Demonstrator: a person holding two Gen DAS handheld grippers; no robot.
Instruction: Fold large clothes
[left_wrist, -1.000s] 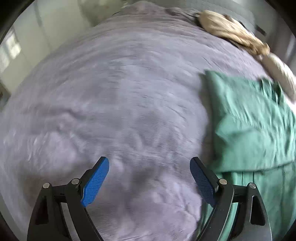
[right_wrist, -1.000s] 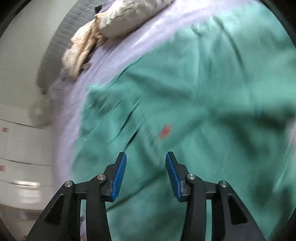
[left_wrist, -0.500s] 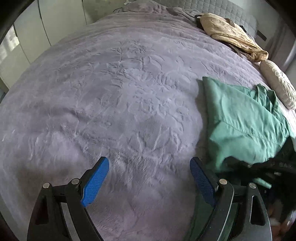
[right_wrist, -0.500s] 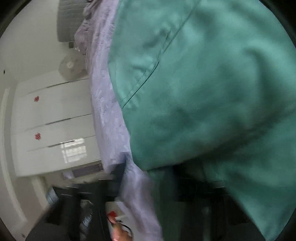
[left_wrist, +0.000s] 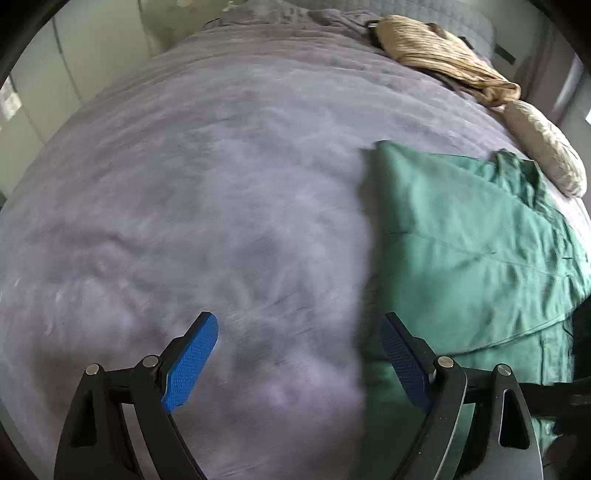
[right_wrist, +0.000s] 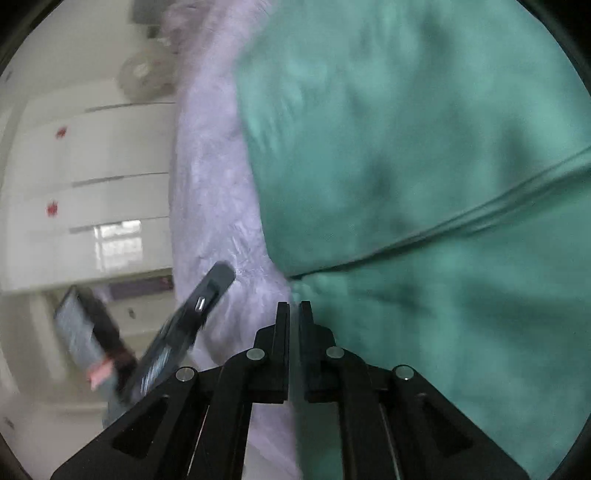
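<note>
Left wrist view showed the left gripper (left_wrist: 299, 354) with its blue-padded fingers (left_wrist: 192, 354) spread wide and nothing between them, held above a grey-purple bedspread (left_wrist: 207, 192) that covered most of the picture. To the right of it lay the green garment (left_wrist: 472, 258), partly folded, with one layer doubled over another and a seam running across it. Its near left edge sat just beside the gripper's right finger. Farther back on the bed, a crumpled tan cloth (left_wrist: 443, 59) lay near a pale pillow (left_wrist: 546, 151), both well apart from the gripper.

Right wrist view showed the right gripper (right_wrist: 294, 314) with its black fingers drawn almost together, leaving only a thin slit. They were pinched on the edge of the green garment (right_wrist: 424, 147), whose cloth passed between them and filled the right side of the picture. A strip of bedspread (right_wrist: 214, 206) ran to the left of the garment. Beyond it stood white cabinet doors (right_wrist: 103, 177), blurred. The other gripper (right_wrist: 192, 314) appeared at lower left, also blurred.
</note>
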